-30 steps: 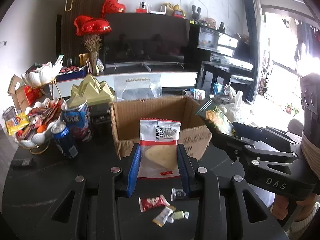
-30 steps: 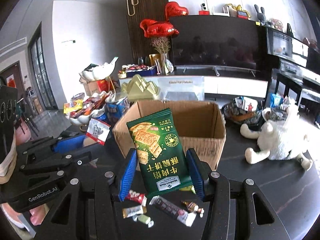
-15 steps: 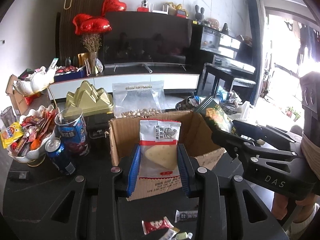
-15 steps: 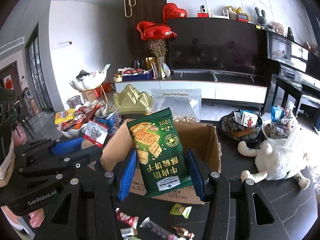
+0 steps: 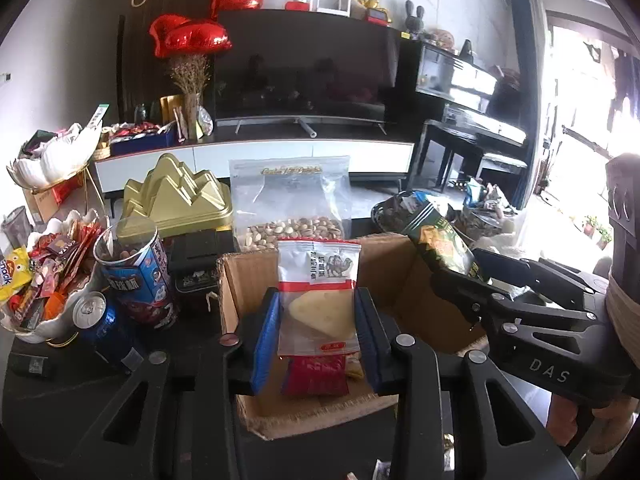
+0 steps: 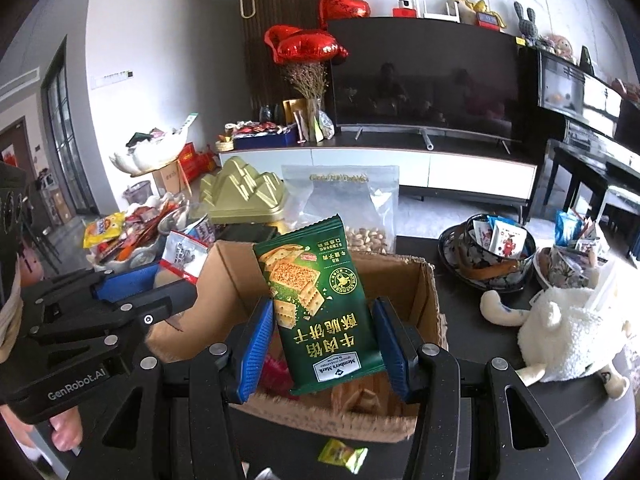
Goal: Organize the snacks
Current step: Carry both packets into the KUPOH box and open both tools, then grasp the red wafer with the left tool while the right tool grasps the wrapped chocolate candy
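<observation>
My left gripper (image 5: 316, 336) is shut on a white and red snack packet (image 5: 318, 292) and holds it above the open cardboard box (image 5: 248, 280). My right gripper (image 6: 324, 344) is shut on a green cracker packet (image 6: 316, 300), also above the box (image 6: 424, 300). A red packet (image 5: 314, 376) lies inside the box. Each gripper shows in the other's view: the right one (image 5: 520, 312) with the green packet (image 5: 440, 240), the left one (image 6: 100, 312) with the white packet (image 6: 182, 254).
Behind the box stand a clear bag of nuts (image 5: 288, 208), a gold tin (image 5: 176, 200), a blue tube (image 5: 136, 268) and a blue can (image 5: 100, 328). A white bowl of snacks (image 5: 36, 280) is at left. A plush toy (image 6: 568, 332) and dark bowls (image 6: 492, 256) are at right. A green candy (image 6: 342, 454) lies before the box.
Both grippers have risen and moved forward with their packets, from in front of the box to above its opening. The loose candies on the table have dropped out of the left view.
</observation>
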The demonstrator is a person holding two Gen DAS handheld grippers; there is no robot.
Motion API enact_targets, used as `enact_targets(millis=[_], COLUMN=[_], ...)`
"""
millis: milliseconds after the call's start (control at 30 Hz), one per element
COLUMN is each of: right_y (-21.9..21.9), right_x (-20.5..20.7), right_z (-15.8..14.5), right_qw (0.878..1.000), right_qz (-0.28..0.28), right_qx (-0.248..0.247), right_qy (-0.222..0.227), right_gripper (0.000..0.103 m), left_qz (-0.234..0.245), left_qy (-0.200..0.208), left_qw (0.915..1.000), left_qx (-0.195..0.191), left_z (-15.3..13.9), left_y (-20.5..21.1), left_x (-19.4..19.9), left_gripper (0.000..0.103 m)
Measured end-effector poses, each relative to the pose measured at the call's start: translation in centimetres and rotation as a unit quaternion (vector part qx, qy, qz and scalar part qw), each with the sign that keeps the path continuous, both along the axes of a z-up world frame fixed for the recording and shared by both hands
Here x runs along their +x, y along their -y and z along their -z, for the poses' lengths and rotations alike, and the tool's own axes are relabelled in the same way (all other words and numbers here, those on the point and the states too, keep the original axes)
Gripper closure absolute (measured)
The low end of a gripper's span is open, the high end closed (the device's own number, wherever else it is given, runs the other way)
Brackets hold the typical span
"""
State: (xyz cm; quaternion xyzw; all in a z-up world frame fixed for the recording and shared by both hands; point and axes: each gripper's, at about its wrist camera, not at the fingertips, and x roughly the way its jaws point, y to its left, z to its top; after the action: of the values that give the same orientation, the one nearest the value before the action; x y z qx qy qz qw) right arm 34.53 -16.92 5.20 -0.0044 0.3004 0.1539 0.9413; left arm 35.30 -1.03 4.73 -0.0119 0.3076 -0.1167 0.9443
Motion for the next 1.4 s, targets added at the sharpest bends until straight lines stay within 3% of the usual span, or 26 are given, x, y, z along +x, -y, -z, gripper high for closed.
enact_targets(millis=[67,100,133,167,333,867,1200,1400], right_y=[0.0,0.0,0.1,0.0,0.0,1.5,1.5,1.5], right_x=[0.6,0.8,1.0,0.9,-0.7,-7.7,-11.0,-12.8], right_z=[0.2,0.3,0.4,0.4,0.6,0.5,1.6,3.4], right_qw=[1.0,1.0,1.0,1.0,0.999,0.999,0.999,0.997], right_qz=[0.008,0.013,0.018,0.026,0.036,0.033,0.05,0.073], right_qx=[-0.001,-0.003,-0.007,-0.011,-0.033,0.007,0.006,-0.005], right_qy=[0.002,0.0,-0.004,-0.004,0.016,0.011,0.012,0.021], right_gripper=[0.051,0.047,0.042,0.033,0.032,0.032,0.032,0.032], left_qz=[-0.006,-0.015,-0.019,-0.021,-0.029,-0.013,-0.003,-0.009], left_qy=[0.0,0.001,0.002,0.003,0.012,0.03,0.027,0.01], left_qw=[1.0,0.9999,0.9998,0.9998,0.9993,0.9988,0.999,0.9991], left_qx=[0.001,0.003,0.003,0.004,0.02,0.037,0.036,0.04], left_z=[0.0,0.0,0.0,0.0,0.0,-0.7,1.0,3.6], left_y=[-0.2,-0.3,-0.6,-0.7,-0.8,0.0,-0.6,-1.1], left_x=[0.4,0.5,0.6,0.5,-1.3,-8.7,-12.1,-13.4], left_gripper=[0.054,0.047,0.046,0.046,0.044,0.038,0.036,0.035])
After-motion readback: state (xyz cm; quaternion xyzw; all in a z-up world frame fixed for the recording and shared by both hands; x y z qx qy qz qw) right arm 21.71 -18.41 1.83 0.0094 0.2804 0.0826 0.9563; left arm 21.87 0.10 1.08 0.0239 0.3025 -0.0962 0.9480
